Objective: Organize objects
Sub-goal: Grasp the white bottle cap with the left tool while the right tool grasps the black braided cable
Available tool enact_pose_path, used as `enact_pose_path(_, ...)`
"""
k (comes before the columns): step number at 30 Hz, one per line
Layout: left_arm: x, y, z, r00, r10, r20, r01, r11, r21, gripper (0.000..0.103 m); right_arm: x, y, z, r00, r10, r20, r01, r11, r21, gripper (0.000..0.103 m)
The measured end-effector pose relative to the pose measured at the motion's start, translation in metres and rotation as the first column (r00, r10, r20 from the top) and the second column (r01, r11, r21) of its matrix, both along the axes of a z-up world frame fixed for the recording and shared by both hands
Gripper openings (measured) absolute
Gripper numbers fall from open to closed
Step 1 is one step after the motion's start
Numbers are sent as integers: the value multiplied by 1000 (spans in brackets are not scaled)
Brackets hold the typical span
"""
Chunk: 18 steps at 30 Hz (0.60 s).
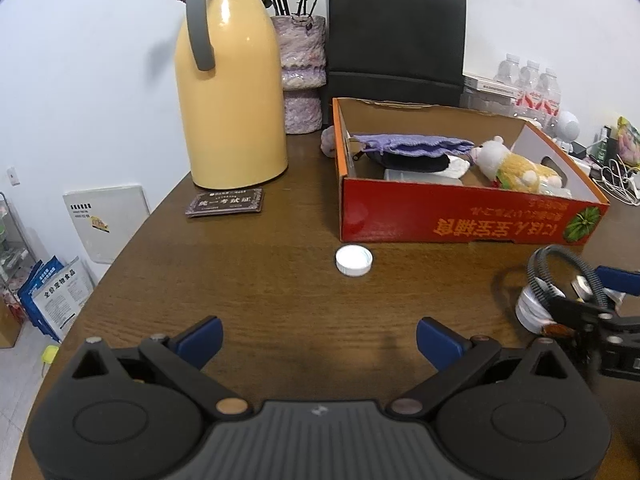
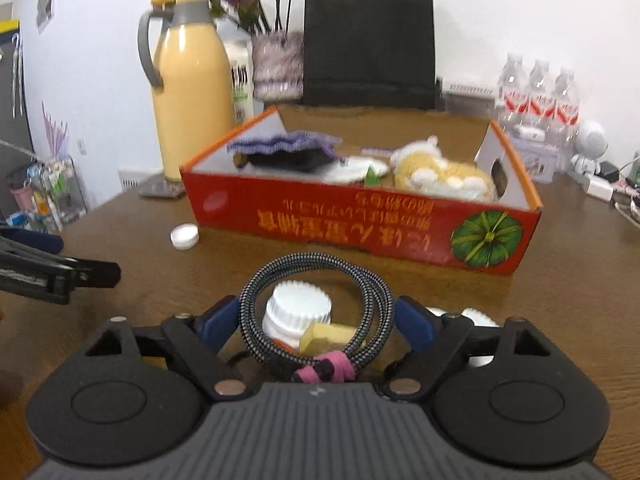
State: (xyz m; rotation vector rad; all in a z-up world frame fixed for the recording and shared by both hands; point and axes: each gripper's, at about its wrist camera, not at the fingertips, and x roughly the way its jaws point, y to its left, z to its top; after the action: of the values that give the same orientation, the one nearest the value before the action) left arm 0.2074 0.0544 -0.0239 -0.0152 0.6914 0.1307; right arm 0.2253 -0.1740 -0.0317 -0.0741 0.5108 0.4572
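My right gripper is shut on a coiled braided cable with a pink tie and holds it above the table; it also shows in the left wrist view. A white bottle stands behind the coil. My left gripper is open and empty over the wooden table. A white cap lies in front of it, also seen in the right wrist view. The red cardboard box holds a purple pouch, a plush toy and other items.
A yellow thermos jug, a flower vase and a black paper bag stand at the back. A dark card packet lies by the jug. Water bottles and chargers stand at the right. The table edge falls away at the left.
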Motion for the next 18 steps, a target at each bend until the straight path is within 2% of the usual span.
enact_pose_path(4, 20, -3, -3, 1000, 5, -7, -4, 1000, 17, 103, 1, -6, 8, 998, -28, 58, 26, 999, 38, 85)
enact_pose_path(8, 47, -2, -10, 999, 35, -25, -35, 999, 1, 103, 5, -13, 16, 991, -69, 115, 61, 996, 71, 85)
enact_pose_path(14, 85, -3, -21, 997, 61, -42, -63, 998, -29, 101, 5, -21, 15, 985, -96, 141, 82, 992, 97, 85)
enact_pose_path(15, 88, -3, -22, 997, 65, -32, -66, 997, -31, 95, 5, -20, 14, 985, -93, 145, 80, 992, 94, 85)
enact_pose_path(17, 90, -5, -25, 998, 65, -19, -66, 997, -33, 66, 3, -19, 13, 985, -88, 147, 75, 993, 92, 85)
enact_pose_path(18, 88, -5, -25, 998, 55, -8, -55, 998, -34, 39, 2, -19, 13, 985, -85, 149, 72, 993, 91, 85)
